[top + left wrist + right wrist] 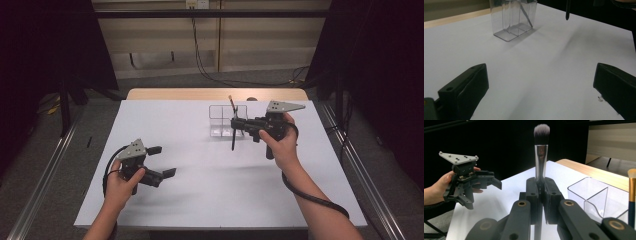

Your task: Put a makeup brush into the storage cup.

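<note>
Brush (541, 150) in hand was a makeup brush with a dark handle, a shiny metal collar and a soft grey tip, held upright with the bristles up. The right gripper (541, 195) had its jaws closed tight on the handle below the collar, and the handle's lower end hung down past them. From above, that brush (233, 136) hung just in front of the clear organizer (227, 120), above the white table (200, 200) and not yet inside any compartment.

To do the step well, I judged the brush should stay upright while it was carried over an open compartment, then lowered handle first until the end met the bottom, and only then released. Tilting it early could knock the thin plastic wall or the brush already standing there. The organizer looked light, so a sideways nudge might slide it.

The left gripper (159, 161) hovered low over the near left of the table, well apart from the organizer, its jaws spread wide with nothing between them.

Counted: two brushes, one gripped and a second brush (631, 195) with a gold collar standing in the organizer; one organizer (512, 20); two grippers; one table.
</note>
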A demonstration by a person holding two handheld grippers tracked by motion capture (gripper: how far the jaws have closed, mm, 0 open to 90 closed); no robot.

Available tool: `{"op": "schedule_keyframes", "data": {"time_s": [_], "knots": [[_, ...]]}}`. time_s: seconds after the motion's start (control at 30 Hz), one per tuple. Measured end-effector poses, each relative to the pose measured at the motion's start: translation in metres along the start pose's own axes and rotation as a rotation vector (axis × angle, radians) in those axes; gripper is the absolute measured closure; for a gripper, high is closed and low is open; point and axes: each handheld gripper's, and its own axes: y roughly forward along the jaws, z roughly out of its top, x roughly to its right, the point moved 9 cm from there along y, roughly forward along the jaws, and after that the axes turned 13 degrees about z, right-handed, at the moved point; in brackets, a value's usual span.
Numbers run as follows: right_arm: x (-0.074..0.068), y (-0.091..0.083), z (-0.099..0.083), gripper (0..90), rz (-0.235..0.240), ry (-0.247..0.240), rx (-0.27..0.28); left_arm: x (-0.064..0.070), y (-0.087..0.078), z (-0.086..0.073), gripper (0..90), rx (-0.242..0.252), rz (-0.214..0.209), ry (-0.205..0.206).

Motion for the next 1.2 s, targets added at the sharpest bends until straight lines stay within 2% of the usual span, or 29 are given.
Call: {"op": "schedule_keyframes", "data": {"time_s": [0.63,0.9,1.2], "knots": [[0.009,-0.002,0.010,84.5,-0.012,-0.020,0.015,-0.004,-0.010,-0.007,0.0,-0.001,0.016,0.003],[0.014,-0.002,0.017,84.5,-0.028,-0.035,0.006,-0.007,-0.016,-0.010,0.0,0.000,0.024,0.003],[0.023,-0.003,0.026,84.5,-0.048,-0.043,0.021,-0.006,-0.017,-0.012,0.0,-0.001,0.020,0.004]]}}
